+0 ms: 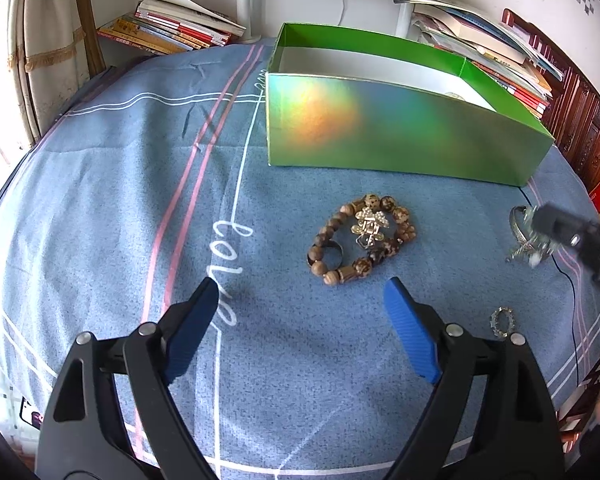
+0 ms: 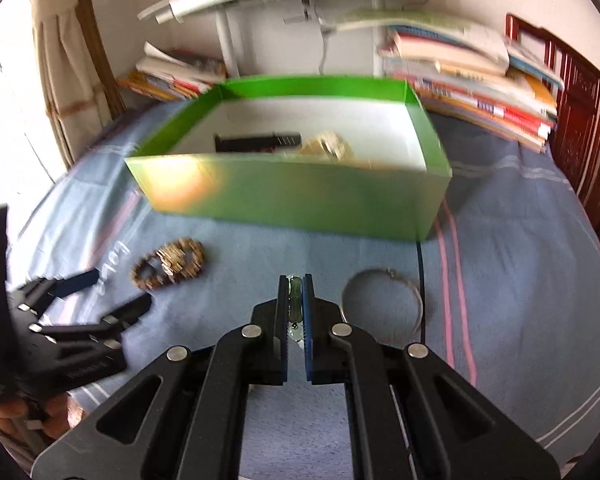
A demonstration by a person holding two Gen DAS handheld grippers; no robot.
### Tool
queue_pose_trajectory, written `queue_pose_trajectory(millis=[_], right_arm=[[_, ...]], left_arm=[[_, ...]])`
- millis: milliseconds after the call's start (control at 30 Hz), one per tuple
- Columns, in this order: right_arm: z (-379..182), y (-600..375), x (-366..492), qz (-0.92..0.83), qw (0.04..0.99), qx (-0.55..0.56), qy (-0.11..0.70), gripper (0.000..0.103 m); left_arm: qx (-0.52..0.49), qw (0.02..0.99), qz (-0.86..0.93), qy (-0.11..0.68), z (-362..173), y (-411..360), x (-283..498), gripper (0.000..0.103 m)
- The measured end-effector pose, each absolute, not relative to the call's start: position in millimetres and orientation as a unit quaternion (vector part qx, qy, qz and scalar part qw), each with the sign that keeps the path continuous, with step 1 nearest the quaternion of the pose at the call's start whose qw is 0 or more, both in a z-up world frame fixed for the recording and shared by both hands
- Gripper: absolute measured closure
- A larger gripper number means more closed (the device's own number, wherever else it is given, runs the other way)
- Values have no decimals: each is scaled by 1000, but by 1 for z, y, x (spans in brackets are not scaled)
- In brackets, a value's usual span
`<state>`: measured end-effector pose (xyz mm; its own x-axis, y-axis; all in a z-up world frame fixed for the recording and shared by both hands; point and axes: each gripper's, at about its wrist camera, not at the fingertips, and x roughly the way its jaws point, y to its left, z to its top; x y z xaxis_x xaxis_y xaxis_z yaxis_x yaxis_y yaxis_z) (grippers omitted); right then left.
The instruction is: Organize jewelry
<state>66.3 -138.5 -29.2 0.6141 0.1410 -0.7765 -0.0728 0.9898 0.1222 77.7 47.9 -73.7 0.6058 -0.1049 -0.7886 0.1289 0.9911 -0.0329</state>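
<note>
Near the green box (image 2: pixel 292 196) on the blue bedsheet (image 1: pixel 100 208), the right tool (image 2: pixel 296 280) is clamped on a small greenish trinket (image 2: pixel 295 296); the left tool (image 1: pixel 302 292) gapes wide, empty.

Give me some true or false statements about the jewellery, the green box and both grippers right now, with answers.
1. The left gripper is open, with nothing between its fingers. True.
2. The right gripper is open and empty. False: the right gripper is shut on a small greenish jewellery piece.
3. The brown beaded bracelet lies inside the shiny green cardboard box. False: the bracelet lies on the blue bedspread, before the box.
4. The thin silver bangle lies on the bedspread, outside the box. True.
</note>
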Motion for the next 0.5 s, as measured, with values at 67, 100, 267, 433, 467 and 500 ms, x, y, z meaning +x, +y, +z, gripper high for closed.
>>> queue_pose_trajectory(millis=[67, 100, 267, 433, 467, 500], right_arm=[[-36, -141, 66, 53, 894, 40, 443, 97], [-39, -143, 65, 51, 892, 42, 447, 97], [-45, -147, 64, 43, 888, 41, 456, 97], [-45, -150, 62, 41, 888, 43, 455, 97], [-45, -150, 62, 41, 889, 42, 455, 97], [-45, -150, 62, 41, 889, 41, 455, 97]], left_arm=[[13, 895, -64, 441, -74, 49, 78, 19], [12, 895, -63, 442, -74, 50, 78, 19], [14, 893, -65, 445, -74, 48, 78, 18], [17, 892, -68, 447, -75, 45, 78, 18], [18, 892, -68, 447, -75, 45, 78, 18], [18, 892, -67, 448, -75, 45, 78, 17]])
